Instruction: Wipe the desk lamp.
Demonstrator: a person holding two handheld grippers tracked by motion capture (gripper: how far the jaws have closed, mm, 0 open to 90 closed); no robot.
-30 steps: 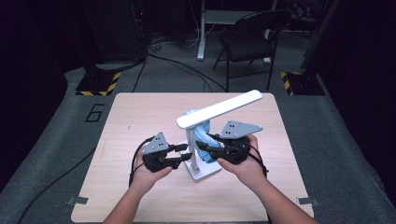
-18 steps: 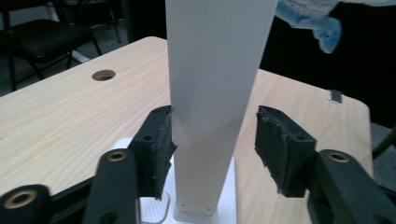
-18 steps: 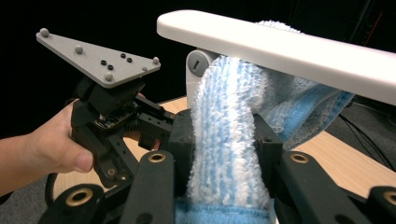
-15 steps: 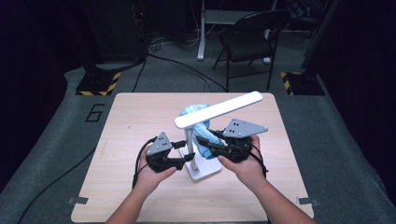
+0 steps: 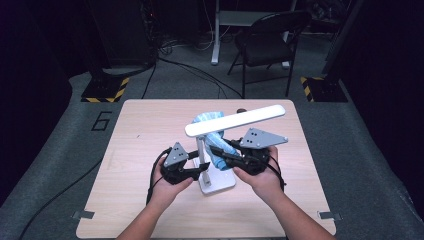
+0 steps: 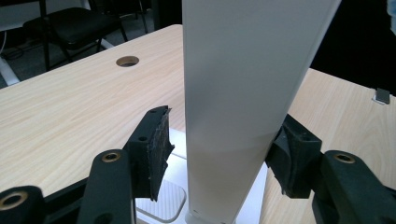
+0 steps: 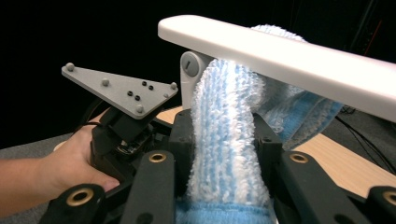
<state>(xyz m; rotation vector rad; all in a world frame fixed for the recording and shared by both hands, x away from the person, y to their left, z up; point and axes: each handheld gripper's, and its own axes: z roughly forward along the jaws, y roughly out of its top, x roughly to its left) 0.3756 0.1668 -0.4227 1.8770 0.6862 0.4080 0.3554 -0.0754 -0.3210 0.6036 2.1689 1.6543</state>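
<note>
A white desk lamp stands mid-table, with a flat base (image 5: 220, 181), an upright post (image 5: 201, 150) and a long head (image 5: 235, 120). My left gripper (image 5: 202, 167) has its jaws on either side of the post (image 6: 243, 93). They have just been closing, and a gap still shows beside the left pad (image 6: 156, 144). My right gripper (image 5: 216, 150) is shut on a fluffy blue and white cloth (image 7: 224, 130). The cloth rises against the underside of the lamp head (image 7: 289, 46) and drapes behind it (image 5: 207, 120).
The wooden table (image 5: 140, 135) has a round cable hole (image 5: 241, 110) near its far edge. A black chair (image 5: 270, 40) and yellow-and-black striped stand feet (image 5: 102, 92) are on the floor beyond. Bare tabletop lies left and right of the lamp.
The left gripper has edged slightly toward the lamp's post. The right gripper, the cloth and the lamp have stayed about where they were.
</note>
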